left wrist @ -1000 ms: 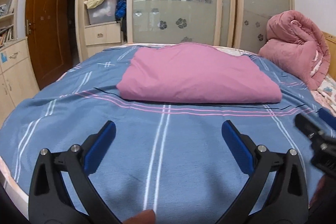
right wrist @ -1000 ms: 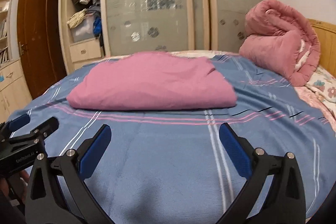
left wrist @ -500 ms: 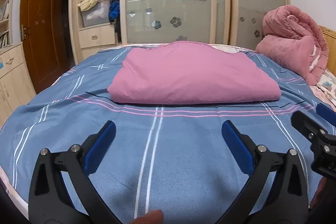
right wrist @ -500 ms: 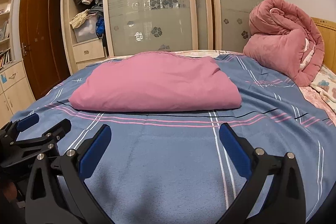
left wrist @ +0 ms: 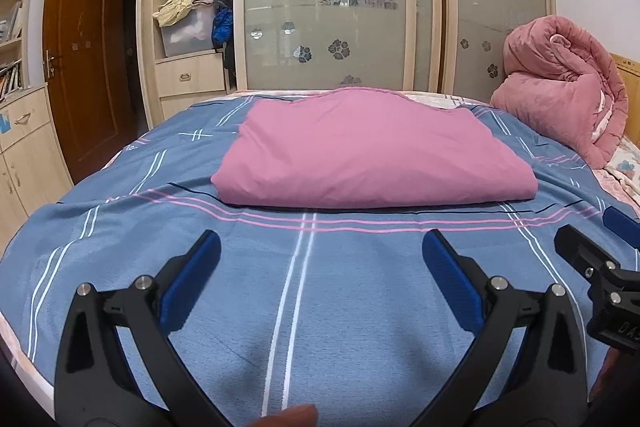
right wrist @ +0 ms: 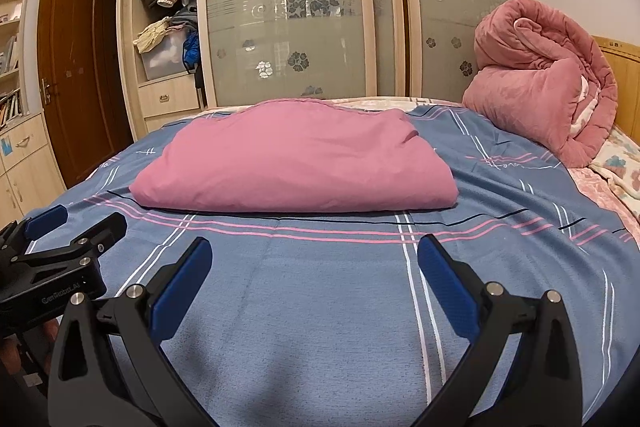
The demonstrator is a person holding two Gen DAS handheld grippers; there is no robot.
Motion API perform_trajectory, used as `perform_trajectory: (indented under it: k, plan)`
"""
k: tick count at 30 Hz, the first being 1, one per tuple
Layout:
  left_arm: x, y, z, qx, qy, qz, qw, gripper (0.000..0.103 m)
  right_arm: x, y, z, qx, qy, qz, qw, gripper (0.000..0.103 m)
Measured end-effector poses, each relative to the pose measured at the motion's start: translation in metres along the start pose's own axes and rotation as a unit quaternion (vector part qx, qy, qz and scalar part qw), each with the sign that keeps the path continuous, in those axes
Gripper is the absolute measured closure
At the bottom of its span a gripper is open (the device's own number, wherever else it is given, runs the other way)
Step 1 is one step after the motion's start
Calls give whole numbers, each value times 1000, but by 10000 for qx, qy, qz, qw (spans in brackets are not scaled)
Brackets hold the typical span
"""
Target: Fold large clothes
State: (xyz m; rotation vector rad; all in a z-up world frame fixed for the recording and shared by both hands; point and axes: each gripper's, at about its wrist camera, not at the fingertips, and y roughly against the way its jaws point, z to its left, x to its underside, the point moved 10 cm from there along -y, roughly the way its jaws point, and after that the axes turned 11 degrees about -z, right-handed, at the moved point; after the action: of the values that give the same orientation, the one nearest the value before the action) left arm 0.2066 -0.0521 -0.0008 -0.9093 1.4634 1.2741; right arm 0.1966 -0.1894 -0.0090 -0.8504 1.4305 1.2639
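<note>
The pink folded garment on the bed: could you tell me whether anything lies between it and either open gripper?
Nothing visible does. Only bare blue striped bedsheet separates the left gripper and right gripper from the pink garment. The rolled pink quilt sits off to the right.

Ahead of you the folded garment lies on the bed, in its middle, well apart from both grippers. Your left gripper and right gripper hover side by side over the near part of the bed, jaws spread wide, nothing between them; each shows at the edge of the other's view. To your right, at the bed's far right corner, a rolled quilt rests against the headboard. Behind the bed stands the wardrobe, its open section to the left with clothes hung above a storage box and drawers below. Further left is a door, then a cabinet with shelves above it.
</note>
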Motion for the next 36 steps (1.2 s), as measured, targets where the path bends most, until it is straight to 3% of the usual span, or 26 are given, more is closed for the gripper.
perform_trajectory:
  k: [36]
  plan:
    - [-3,3,1,86,20,-96,9999,2,1,-2,0,1,18,2,10000,1]
